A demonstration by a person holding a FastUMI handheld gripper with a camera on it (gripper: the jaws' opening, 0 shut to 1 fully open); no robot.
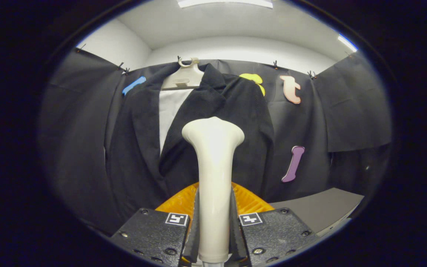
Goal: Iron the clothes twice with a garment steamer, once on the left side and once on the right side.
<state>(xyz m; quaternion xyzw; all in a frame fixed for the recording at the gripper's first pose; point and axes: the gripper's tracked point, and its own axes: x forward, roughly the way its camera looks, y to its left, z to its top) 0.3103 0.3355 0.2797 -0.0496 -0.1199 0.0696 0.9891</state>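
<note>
A cream garment steamer (213,178) stands upright between my fingers, its flared head (213,133) raised toward the clothing. My gripper (213,222) is shut on the steamer's handle, with both black fingers pressing its sides. Beyond the head hangs a black jacket (235,122) on a pale hanger (184,76), open at the front over a white panel (171,111). The steamer head sits in front of the jacket's right front panel, near the lapel. Whether the head touches the cloth I cannot tell.
Just beyond my fingers and behind the steamer's handle lies an orange ribbed object (247,202). A grey tabletop (317,211) lies to the right, below the jacket. Black cloth walls (350,111) close in the booth on both sides.
</note>
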